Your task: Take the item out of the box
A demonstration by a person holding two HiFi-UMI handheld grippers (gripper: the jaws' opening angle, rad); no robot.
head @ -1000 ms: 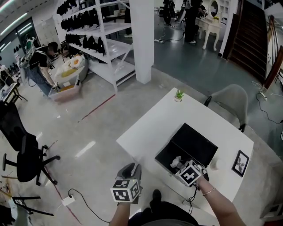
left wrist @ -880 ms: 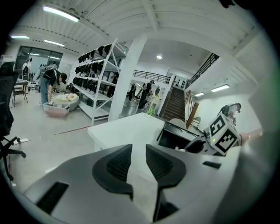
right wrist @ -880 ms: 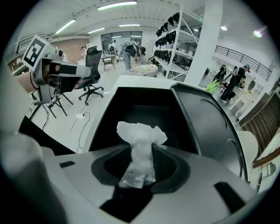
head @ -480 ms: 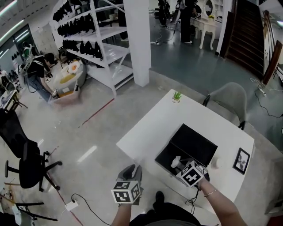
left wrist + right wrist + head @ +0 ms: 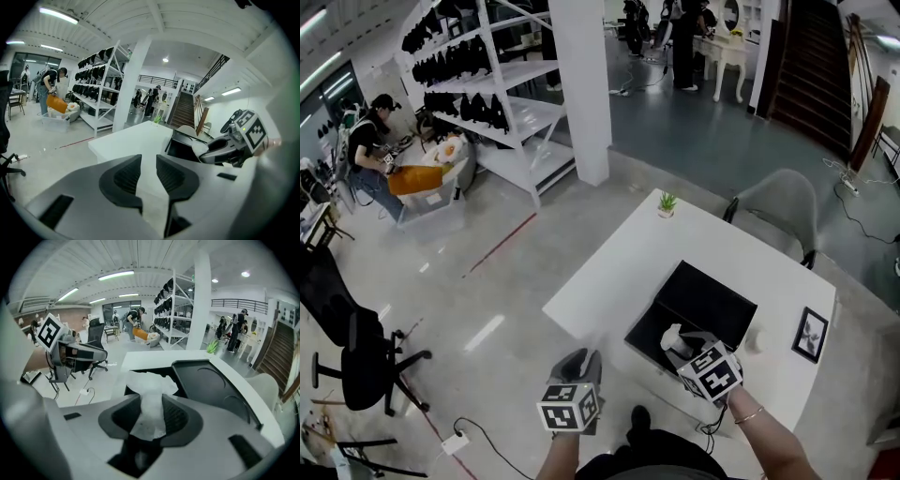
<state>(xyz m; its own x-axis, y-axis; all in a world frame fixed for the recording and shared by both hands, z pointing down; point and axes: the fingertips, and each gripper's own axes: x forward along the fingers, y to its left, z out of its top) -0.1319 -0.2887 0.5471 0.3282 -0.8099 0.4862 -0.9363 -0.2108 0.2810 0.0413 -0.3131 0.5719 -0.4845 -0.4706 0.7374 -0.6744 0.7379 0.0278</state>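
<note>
A black box (image 5: 649, 335) stands open on the white table (image 5: 619, 272), its lid (image 5: 712, 302) laid back flat. A crumpled white paper item (image 5: 672, 337) sticks up out of the box. My right gripper (image 5: 681, 347) is at the box's near edge. In the right gripper view the paper item (image 5: 151, 397) runs between the pads of the right gripper (image 5: 151, 417), which is shut on it, above the box (image 5: 190, 373). My left gripper (image 5: 577, 362) hangs off the table's near left corner. In its own view the left gripper (image 5: 148, 165) shows a narrow gap with nothing in it.
On the table are a small potted plant (image 5: 667, 202) at the far corner, a framed picture (image 5: 811, 335) at the right and a small white object (image 5: 757, 339) beside the lid. A grey chair (image 5: 778, 211) stands behind the table. An office chair (image 5: 352, 342) and a cable (image 5: 487, 433) are on the floor at the left.
My right gripper has shifted slightly at the box, and the white paper item stands a little higher. The left gripper has kept its place.
</note>
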